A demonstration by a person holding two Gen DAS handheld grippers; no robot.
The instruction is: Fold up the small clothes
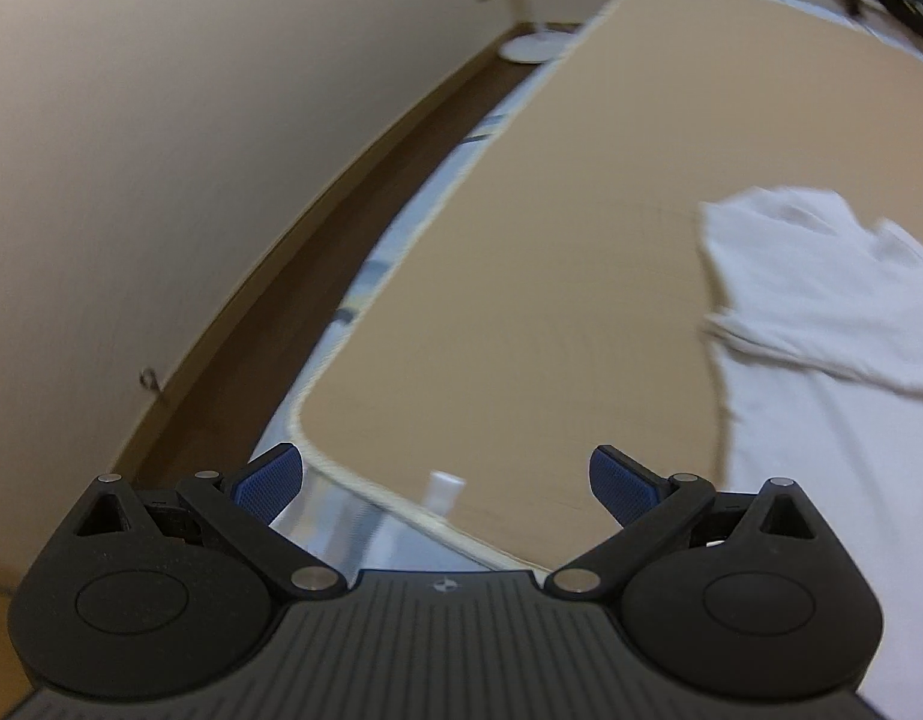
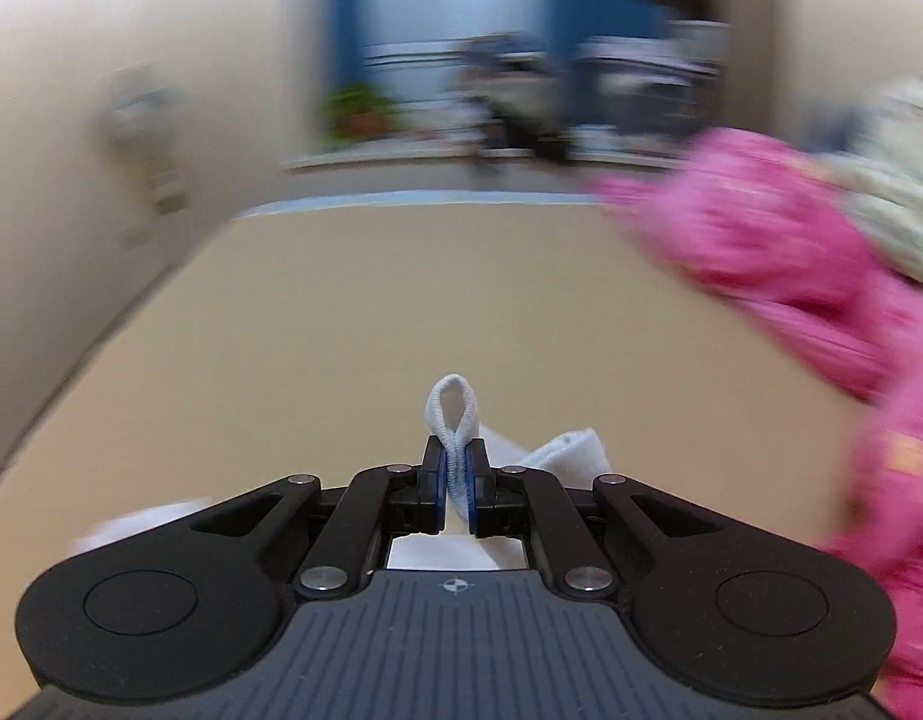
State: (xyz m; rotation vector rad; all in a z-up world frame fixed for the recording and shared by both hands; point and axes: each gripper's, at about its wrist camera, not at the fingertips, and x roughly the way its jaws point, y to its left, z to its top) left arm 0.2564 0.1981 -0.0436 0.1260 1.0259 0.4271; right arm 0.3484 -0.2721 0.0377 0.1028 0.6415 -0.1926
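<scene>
R gripper (image 2: 455,483) pinching white garment's ribbed hem (image 2: 454,414), loop poking past fingertips; keep pinch tight. L gripper (image 1: 446,483) spread, empty, white shirt (image 1: 821,300) off its right finger: grab opposite edge.

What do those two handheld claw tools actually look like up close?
Both match. The left gripper and right gripper have a ribbed dark-grey body with a small crosshair mark, round black discs at each side, black link arms with silver pins, and black fingers faced with textured blue pads.

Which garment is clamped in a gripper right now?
The white garment, its looped edge pinched in the right gripper. The pink garment lies free; the left gripper holds nothing.
</scene>
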